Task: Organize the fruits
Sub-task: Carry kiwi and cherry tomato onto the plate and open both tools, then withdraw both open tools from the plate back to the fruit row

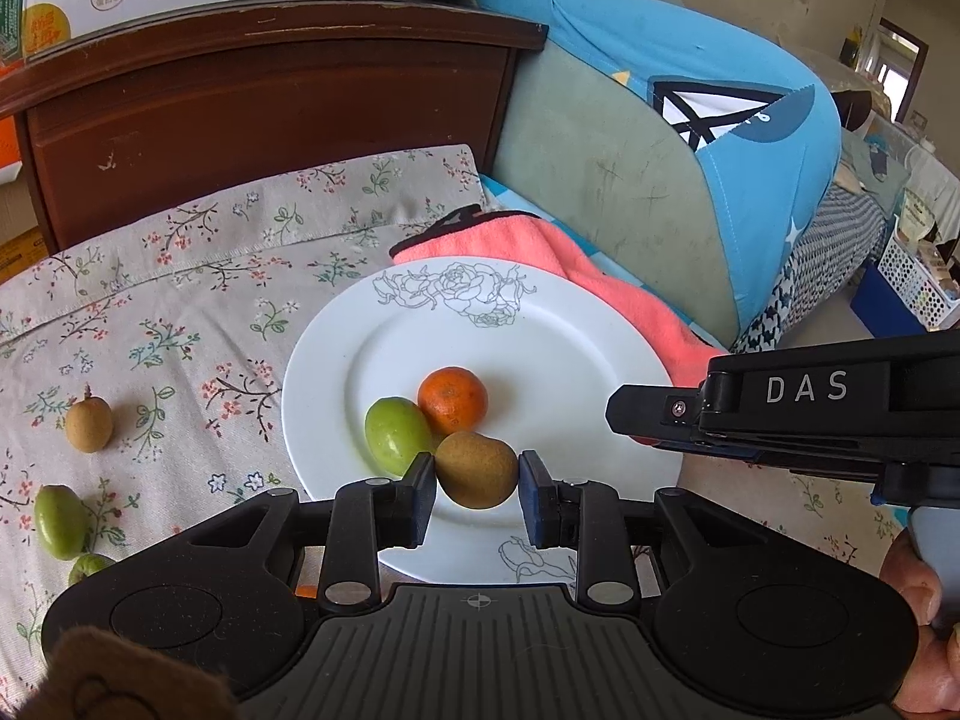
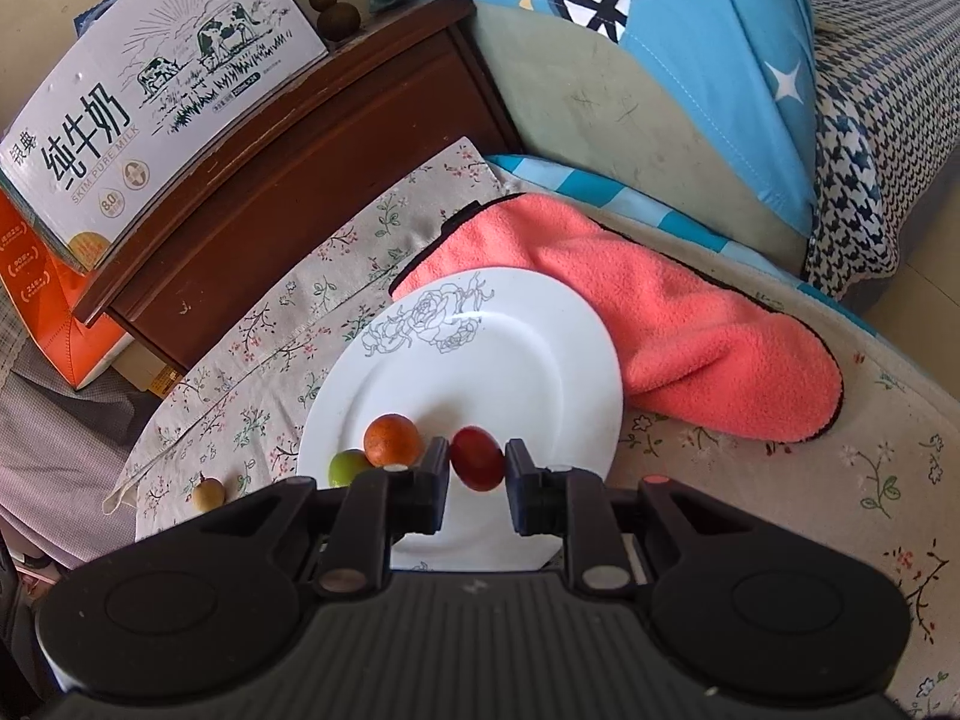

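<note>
A white plate (image 1: 540, 324) with a rose print lies on the floral cloth. On it sit an orange (image 1: 452, 399) and a green fruit (image 1: 396, 435). My left gripper (image 1: 477, 476) is shut on a brown fruit (image 1: 476, 469) just above the plate's near part. My right gripper (image 2: 477, 460) is shut on a dark red fruit (image 2: 477, 457) over the plate (image 2: 516, 348), right of the orange (image 2: 391, 438) and green fruit (image 2: 347, 467). The right gripper's body (image 1: 798, 414) shows in the left wrist view, over the plate's right rim.
Loose on the cloth left of the plate: a brown fruit (image 1: 89, 423) and two green fruits (image 1: 59, 521) (image 1: 90, 567). A pink towel (image 2: 660, 312) lies behind the plate. A dark wooden cabinet (image 1: 270, 114) with a milk carton box (image 2: 156, 96) stands behind; a cushioned sofa (image 1: 660, 138) at right.
</note>
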Demonstrator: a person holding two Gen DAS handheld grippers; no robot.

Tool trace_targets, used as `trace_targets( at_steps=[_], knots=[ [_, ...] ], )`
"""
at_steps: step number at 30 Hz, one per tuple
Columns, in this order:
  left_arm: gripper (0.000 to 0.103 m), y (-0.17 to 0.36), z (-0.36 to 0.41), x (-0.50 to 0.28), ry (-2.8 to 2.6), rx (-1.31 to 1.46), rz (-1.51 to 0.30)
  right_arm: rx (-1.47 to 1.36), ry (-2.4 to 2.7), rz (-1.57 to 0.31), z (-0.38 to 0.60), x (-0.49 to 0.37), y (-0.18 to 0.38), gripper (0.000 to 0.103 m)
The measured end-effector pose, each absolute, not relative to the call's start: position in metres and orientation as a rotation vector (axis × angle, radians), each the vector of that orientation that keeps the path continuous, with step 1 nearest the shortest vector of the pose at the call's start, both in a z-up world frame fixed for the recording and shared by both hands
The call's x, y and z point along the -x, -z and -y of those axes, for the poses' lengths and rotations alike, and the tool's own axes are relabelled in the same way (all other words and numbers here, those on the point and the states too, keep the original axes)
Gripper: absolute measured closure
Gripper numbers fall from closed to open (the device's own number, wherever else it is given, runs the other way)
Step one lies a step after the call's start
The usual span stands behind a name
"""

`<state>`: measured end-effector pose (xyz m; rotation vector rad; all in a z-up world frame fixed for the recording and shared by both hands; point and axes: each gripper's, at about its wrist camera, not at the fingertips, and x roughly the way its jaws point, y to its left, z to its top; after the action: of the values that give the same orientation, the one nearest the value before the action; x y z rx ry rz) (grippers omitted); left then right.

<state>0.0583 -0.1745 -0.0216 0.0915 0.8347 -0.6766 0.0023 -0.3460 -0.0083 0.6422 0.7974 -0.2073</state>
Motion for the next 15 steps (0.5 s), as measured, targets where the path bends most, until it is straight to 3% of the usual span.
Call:
trace_targets(
  at_steps=[5, 7, 9, 11, 15],
  knots=[
    [0.073, 0.014, 0.175, -0.054, 0.676, -0.091, -0.806, -0.664, 0.215, -0.779, 0.349, 0.000, 0.007, 0.080],
    [0.063, 0.009, 0.173, -0.053, 0.670, -0.088, -0.791, -0.670, 0.215, -0.765, 0.350, 0.001, 0.005, 0.080],
    [0.045, 0.003, 0.171, -0.051, 0.648, -0.098, -0.766, -0.678, 0.207, -0.756, 0.350, 0.001, 0.003, 0.080],
    [0.037, -0.005, 0.169, -0.051, 0.623, -0.115, -0.753, -0.677, 0.203, -0.750, 0.350, 0.001, 0.001, 0.079],
    [0.036, -0.018, 0.158, -0.056, 0.576, -0.113, -0.750, -0.657, 0.187, -0.730, 0.348, 0.001, -0.004, 0.074]
  ],
)
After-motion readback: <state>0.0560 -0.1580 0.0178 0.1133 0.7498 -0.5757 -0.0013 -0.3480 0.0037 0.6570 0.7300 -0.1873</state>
